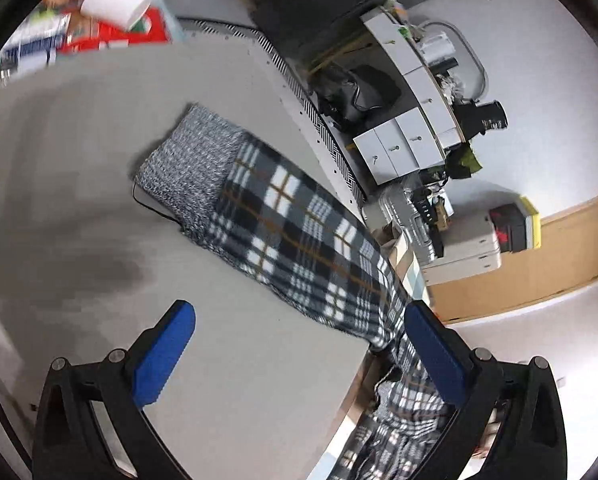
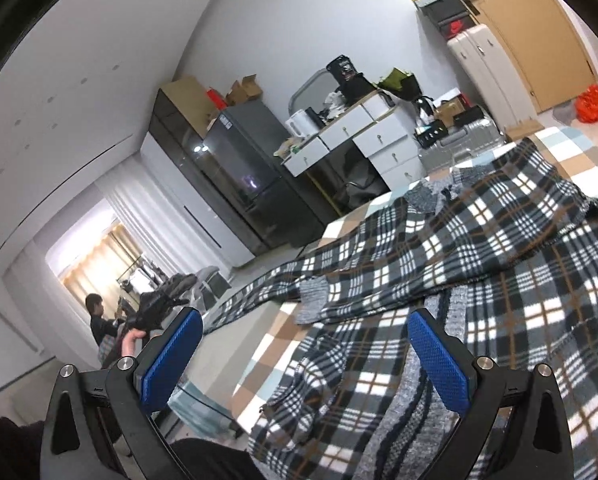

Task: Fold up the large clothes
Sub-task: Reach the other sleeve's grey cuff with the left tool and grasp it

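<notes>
White desk (image 1: 79, 168) fills the left wrist view, cluttered with blurred boxes at its 11 o'clock edge. One sleeve of the plaid jacket (image 1: 299, 232), ending in a grey knit cuff (image 1: 187, 164), lies across it and runs off the edge toward 5 o'clock. The left gripper (image 1: 299, 356) hangs above the desk, fingers apart, empty, its 3 o'clock finger just beside the cloth. In the right wrist view, the jacket (image 2: 479, 264) spreads over a checked surface (image 2: 339, 224). The right gripper (image 2: 305, 356) hovers over it, fingers apart, empty. A white drawer unit (image 2: 363, 136) stands at 12 o'clock.
</notes>
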The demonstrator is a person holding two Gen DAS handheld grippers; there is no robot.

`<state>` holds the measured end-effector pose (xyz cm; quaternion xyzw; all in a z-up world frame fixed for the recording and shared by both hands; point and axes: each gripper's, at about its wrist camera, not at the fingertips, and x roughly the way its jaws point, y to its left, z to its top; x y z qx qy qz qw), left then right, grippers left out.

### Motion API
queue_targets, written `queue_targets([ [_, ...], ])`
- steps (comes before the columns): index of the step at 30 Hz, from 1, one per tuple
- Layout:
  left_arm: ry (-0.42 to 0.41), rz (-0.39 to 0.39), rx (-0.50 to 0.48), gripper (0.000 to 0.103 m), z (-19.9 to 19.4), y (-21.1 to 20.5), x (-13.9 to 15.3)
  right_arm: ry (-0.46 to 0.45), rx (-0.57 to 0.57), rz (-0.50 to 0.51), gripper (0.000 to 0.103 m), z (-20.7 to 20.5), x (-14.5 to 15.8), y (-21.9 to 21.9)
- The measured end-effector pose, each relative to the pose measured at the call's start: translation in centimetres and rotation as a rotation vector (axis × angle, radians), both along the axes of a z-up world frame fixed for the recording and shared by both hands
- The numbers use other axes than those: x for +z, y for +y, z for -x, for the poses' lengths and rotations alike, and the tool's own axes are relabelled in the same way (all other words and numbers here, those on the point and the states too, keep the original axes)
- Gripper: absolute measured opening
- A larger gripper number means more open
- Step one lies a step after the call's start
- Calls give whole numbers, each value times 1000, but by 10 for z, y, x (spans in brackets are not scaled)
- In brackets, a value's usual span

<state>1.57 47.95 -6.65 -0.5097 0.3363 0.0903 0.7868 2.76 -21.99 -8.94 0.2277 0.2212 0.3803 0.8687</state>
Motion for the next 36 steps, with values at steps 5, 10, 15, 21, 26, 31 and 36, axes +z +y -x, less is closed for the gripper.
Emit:
queue_targets([
  [5, -27, 117, 7, 102, -12, 13, -16, 20, -14, 7, 103, -7, -4, 2],
  [10, -31, 163, 39, 102, -17, 18, -18, 34, -13, 15, 103, -10, -7, 6],
  [15, -4, 115, 65, 102, -30, 27, -12, 35, -14, 42, 103, -10, -11, 12],
  [21, 37, -10, 134, 94, -38, 25, -8, 20, -13, 76, 103, -8, -11, 21],
  [26, 104, -134, 193, 35, -34, 24, -13, 19, -1, 105, 103, -9, -14, 27],
  [31, 111, -140, 206, 7, -29, 32, -24, 11, 6, 122, 103, -8, -15, 29],
  [36, 79, -191, 209, 4, -35, 23, -10, 10, 8, 130, 103, -9, -15, 32],
])
